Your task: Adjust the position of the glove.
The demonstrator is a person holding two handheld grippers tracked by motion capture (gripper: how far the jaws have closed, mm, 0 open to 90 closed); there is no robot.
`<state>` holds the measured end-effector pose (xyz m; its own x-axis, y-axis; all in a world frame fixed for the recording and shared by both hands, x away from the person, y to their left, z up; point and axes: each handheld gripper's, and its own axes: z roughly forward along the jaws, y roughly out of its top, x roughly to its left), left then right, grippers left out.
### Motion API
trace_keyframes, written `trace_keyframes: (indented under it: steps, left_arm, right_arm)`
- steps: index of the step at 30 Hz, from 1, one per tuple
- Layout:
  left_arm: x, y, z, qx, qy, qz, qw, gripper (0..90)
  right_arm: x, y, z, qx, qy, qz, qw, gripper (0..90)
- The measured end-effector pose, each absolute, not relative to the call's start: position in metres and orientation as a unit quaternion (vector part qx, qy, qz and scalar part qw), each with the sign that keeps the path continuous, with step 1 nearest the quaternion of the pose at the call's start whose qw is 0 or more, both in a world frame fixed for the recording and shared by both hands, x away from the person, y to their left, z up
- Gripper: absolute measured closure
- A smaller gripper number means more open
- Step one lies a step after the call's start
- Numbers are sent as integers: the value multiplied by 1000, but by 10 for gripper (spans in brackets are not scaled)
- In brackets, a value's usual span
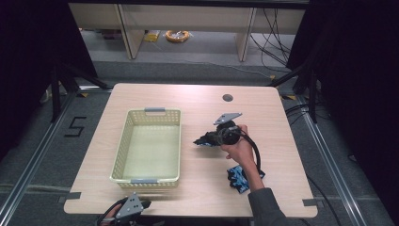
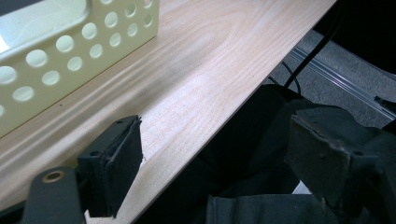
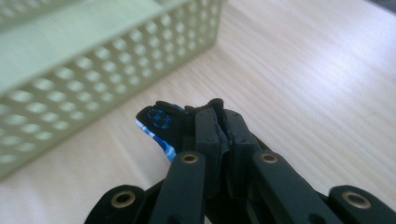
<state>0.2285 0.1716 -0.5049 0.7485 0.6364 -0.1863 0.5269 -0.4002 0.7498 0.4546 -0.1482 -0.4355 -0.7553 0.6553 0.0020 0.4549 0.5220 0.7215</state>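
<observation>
My right gripper (image 1: 210,138) hovers over the middle of the table, just right of the basket, shut on a small black cloth piece with blue print (image 1: 202,140). In the right gripper view the jaws (image 3: 220,117) are pressed together, and the cloth (image 3: 161,122) sticks out to their left above the wood. A second black and blue cloth piece (image 1: 241,178) lies on the table beside the person's right forearm. My left gripper (image 1: 134,207) sits at the table's near edge below the basket. Its pads (image 2: 122,154) stand wide apart with nothing between them.
A pale yellow perforated basket (image 1: 123,141) with grey handles stands left of centre, its inside bare. Its wall is close ahead in the left gripper view (image 2: 70,51) and the right gripper view (image 3: 93,70). A round cable hole (image 1: 227,98) lies near the far edge.
</observation>
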Motion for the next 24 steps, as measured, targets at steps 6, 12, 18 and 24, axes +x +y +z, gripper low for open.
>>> trace_keyframes:
  steps: [6, 12, 18, 24]
  left_arm:
    - [230, 172, -505, 836, 344, 75, 421, 181]
    - [229, 170, -504, 830, 347, 70, 432, 180]
    - [228, 170, -504, 828, 353, 68, 430, 180]
    - [230, 173, -503, 844, 333, 73, 415, 179]
  right_arm:
    - [410, -152, -410, 285, 854, 415, 129, 869]
    - [372, -161, -409, 267, 852, 433, 128, 868]
    - [342, -161, -425, 279, 859, 415, 110, 867]
    - [328, -159, -441, 277, 869, 398, 97, 866]
